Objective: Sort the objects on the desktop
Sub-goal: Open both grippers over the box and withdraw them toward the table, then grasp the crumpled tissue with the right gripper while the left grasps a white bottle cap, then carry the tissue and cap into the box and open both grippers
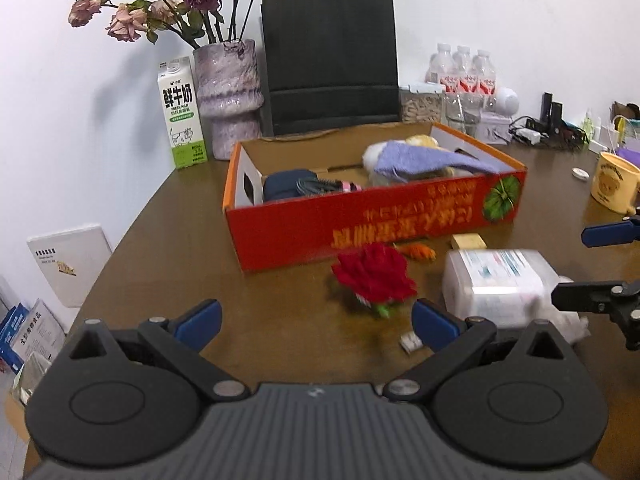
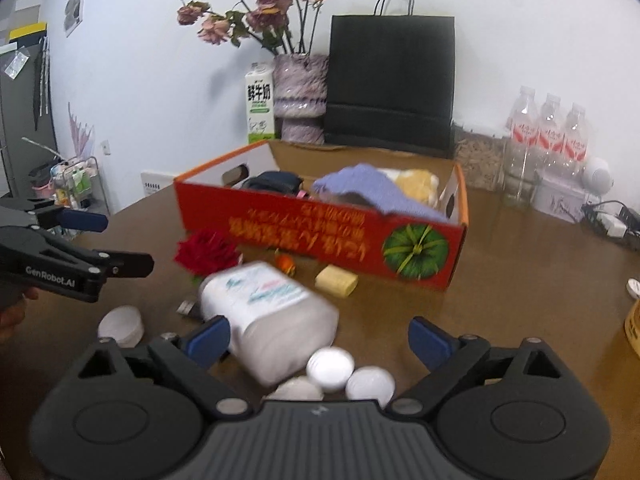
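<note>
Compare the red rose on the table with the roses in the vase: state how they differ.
The red rose is bright red; the roses in the vase are faded, dusty pink. The red rose lies on the table in front of the red box, while the vase roses stand upright on long stems in the purple vase by the wall. The red rose looks full; the vase roses droop, wilted. Both are roses.

"FRESH MILK" on milk carton (image 1: 182, 114), "GenRobot.AI" on left claw (image 2: 102, 238)
</note>
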Demonstrator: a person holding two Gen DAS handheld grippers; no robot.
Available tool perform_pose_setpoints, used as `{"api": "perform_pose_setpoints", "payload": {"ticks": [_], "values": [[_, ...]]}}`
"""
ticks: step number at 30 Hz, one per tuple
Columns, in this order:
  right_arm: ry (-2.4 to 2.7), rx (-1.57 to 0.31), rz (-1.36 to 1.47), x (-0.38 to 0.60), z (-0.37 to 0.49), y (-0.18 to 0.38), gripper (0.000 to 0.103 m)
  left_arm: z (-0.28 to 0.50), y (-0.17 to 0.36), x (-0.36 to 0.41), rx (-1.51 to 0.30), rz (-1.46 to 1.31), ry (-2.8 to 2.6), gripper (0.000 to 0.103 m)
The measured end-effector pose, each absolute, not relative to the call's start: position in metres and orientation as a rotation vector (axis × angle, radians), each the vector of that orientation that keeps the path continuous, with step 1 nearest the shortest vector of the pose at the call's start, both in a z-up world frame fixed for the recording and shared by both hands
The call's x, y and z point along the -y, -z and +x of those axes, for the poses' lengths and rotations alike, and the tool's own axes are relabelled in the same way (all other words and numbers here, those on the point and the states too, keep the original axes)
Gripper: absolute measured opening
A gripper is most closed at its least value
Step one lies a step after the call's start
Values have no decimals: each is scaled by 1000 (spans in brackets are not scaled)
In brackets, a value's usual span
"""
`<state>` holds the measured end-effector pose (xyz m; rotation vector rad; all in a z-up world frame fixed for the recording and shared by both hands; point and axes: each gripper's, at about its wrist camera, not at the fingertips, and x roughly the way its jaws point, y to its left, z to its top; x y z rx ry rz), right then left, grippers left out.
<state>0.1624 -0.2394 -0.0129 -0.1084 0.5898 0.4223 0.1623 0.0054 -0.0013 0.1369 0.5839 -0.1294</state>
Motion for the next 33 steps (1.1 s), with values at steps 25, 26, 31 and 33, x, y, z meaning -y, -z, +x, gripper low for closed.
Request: {"api": "perform_pose_setpoints", "payload": {"ticks": [25, 26, 31, 33], "values": [[-390, -593, -68, 232, 128, 33, 21, 126, 22, 1, -653, 50, 170, 41], [-386, -582, -63, 234, 127, 30, 21, 125, 18, 1, -639, 51, 166, 41], [-382, -524, -53, 239, 129, 12, 21, 124, -7, -2, -565, 55, 161, 41], [-381, -495, -56, 238, 134, 1, 21, 128, -20, -1, -529, 59, 161, 41]]}}
